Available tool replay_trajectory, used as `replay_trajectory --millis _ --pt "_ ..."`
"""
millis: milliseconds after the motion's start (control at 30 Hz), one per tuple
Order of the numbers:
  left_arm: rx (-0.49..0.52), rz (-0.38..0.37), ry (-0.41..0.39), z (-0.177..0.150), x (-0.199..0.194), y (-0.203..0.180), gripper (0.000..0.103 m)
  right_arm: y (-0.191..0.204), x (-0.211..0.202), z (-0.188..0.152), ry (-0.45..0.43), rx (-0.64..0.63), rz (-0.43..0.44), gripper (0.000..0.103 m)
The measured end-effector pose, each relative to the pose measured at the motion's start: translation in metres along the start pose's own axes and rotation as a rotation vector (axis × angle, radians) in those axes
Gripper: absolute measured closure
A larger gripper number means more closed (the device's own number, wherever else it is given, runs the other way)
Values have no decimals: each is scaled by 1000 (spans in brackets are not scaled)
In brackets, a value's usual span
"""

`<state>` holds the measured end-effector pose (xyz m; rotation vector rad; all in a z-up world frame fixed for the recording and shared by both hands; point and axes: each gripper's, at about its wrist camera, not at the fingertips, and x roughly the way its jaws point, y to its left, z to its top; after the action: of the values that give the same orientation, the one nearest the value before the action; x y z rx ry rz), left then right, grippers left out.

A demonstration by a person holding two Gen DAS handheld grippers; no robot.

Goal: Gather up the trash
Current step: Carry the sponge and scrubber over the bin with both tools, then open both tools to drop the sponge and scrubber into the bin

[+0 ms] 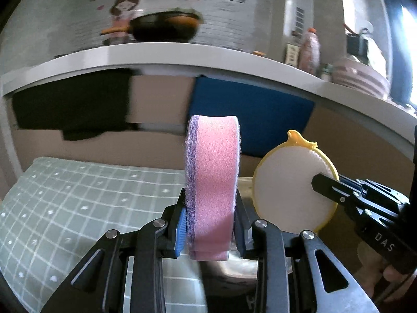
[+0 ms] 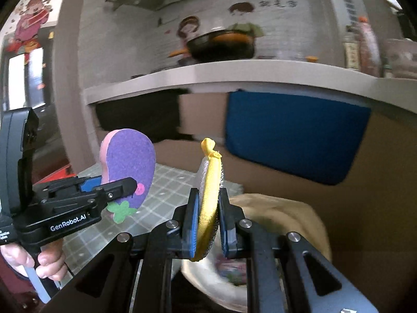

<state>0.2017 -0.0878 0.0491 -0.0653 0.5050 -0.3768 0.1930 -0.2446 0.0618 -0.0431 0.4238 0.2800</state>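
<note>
Sponges, 2 of them, are the trash here, each pinched in 1 gripper and held up in the air over a bin. Left gripper [image 1: 209, 224]: its fingers [image 1: 179, 224] clamp the pink sponge [image 1: 212, 180] across its thickness, low on the body, so most of it stands upright above the tips. It's soft foam, pink core w/ a fuzzy purple scrub layer on 1 face; from the right wrist view that face [image 2: 130, 167] is an oval w/ a pink dot and a green felt leaf near the bottom. Grip squeezes the foam slightly, prob. firm enough.

Right gripper [image 2: 208, 220]: fingers [image 2: 191, 221] pinch the round scrubber [image 2: 208, 198] edge-on. It's a thin disc w/ yellow cloth rim knotted at the top, silvery mesh on 1 side, pale flat face on the other [image 1: 284, 185]. Thin + floppy, so the edge-on pinch keeps it from folding.

Both are carried side by side, near each other but not touching. Below the right gripper sits a bin w/ a cream bag liner [image 2: 286, 214], some coloured scraps inside, blurred. Judgement: both are lifted clear and lined up for the drop; the scrubber looks closer to the opening than the sponge. Further out: desk w/ green check cloth [image 1: 78, 198] on the left, a white shelf [image 1: 156, 54] above carrying a dark wok [image 1: 164, 26], bottles at right.
</note>
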Motion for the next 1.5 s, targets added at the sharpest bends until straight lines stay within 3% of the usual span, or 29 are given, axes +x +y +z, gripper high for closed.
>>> replay_trajectory --millis 167,400,633,867,1367,1500 --pt "32 -20 36 -4 27 -26 72 -32 -9 -7 -10 45 -74 89" --pt "32 -48 104 -20 68 -34 72 -73 5 -30 29 130 -116 89" --pt "13 -103 191 -37 114 -34 72 -85 37 -52 96 140 -160 89" --pt "-4 -112 281 -55 147 -31 72 -95 65 -70 161 173 -153 89" --pt "-36 -136 323 -63 155 -20 72 -97 94 -90 236 172 -154 88" --pt "-40 -178 336 -62 158 -21 69 -97 95 -91 239 170 -175 87"
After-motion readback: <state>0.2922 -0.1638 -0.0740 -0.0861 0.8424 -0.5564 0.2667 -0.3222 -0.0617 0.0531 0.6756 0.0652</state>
